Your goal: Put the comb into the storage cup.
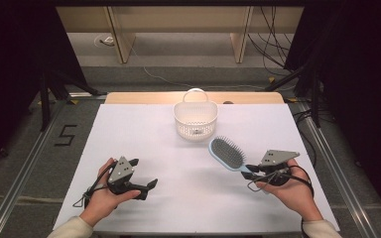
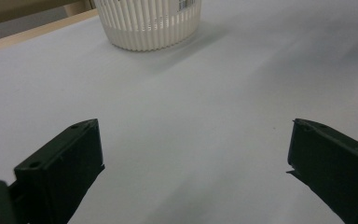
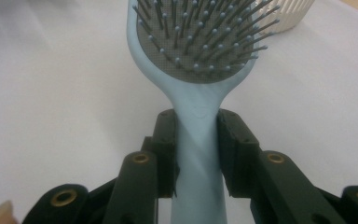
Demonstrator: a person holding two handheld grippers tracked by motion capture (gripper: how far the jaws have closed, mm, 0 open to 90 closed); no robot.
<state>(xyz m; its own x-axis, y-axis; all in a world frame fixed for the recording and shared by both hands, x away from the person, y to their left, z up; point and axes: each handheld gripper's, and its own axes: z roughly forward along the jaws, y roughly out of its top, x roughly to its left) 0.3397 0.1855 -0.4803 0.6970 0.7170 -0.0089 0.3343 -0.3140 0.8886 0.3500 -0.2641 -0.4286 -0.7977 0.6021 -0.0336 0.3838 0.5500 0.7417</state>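
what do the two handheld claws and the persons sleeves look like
Both the left claw and the right claw are black, each topped by a grey three-cornered plate. Thin black cables loop from each. Close up, the right one's links carry brass-coloured rivets. The sleeves are a pale cream colour.

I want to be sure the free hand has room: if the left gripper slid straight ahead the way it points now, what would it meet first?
Probably the white basket: in the left gripper view it stands ahead, slightly left of centre, past bare table. The left gripper is open and empty. How squarely it would hit is hard to judge.
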